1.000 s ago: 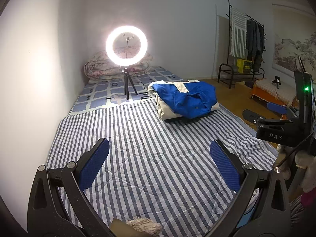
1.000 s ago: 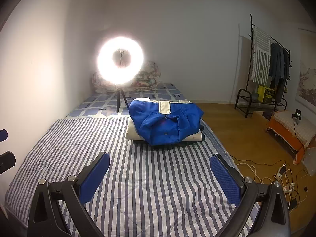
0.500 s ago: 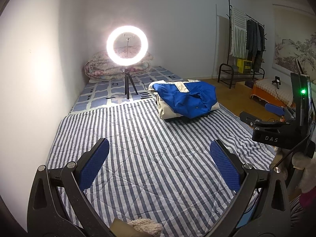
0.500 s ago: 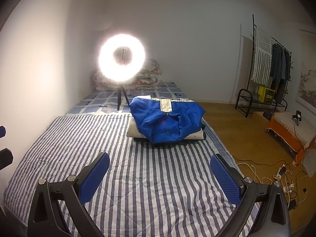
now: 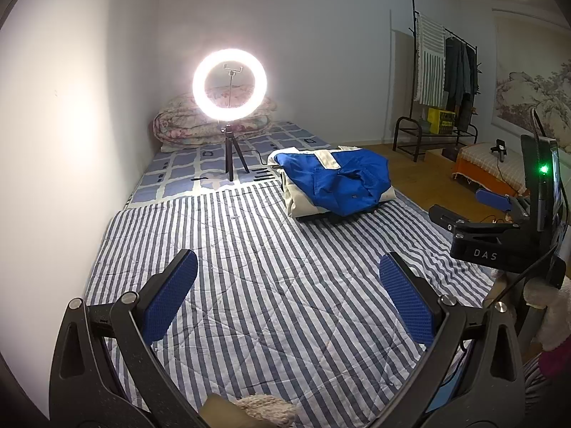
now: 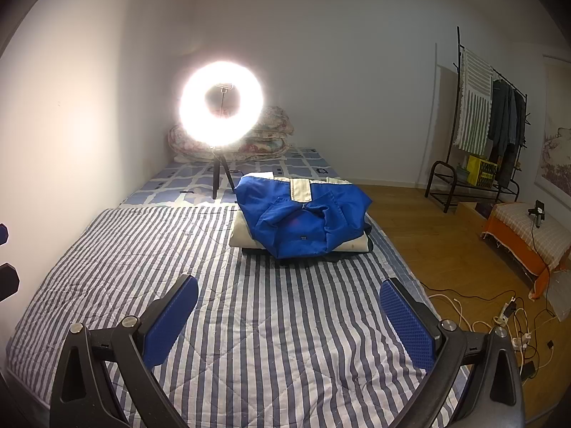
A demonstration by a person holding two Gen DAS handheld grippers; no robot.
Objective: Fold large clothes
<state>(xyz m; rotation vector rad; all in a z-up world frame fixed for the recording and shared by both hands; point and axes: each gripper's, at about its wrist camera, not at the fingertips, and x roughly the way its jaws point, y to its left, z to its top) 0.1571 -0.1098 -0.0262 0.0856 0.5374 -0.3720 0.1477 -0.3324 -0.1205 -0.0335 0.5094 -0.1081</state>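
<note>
The left gripper (image 5: 287, 297) hangs above the striped quilt (image 5: 271, 271) with its jaws spread wide and nothing between them; the right gripper (image 6: 288, 315) is the same, empty and wide open. The blue jacket (image 6: 303, 219) lies folded on a small pile of clothes at the far end of the quilt, near the ring light (image 6: 221, 103); well apart from both grippers, it seems set aside as finished, leaving bare quilt for the next garment.

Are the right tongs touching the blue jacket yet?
Apart. In the right wrist view the right tongs hang open over the striped quilt, and a wide band of bare stripes separates them from the blue jacket.
</note>
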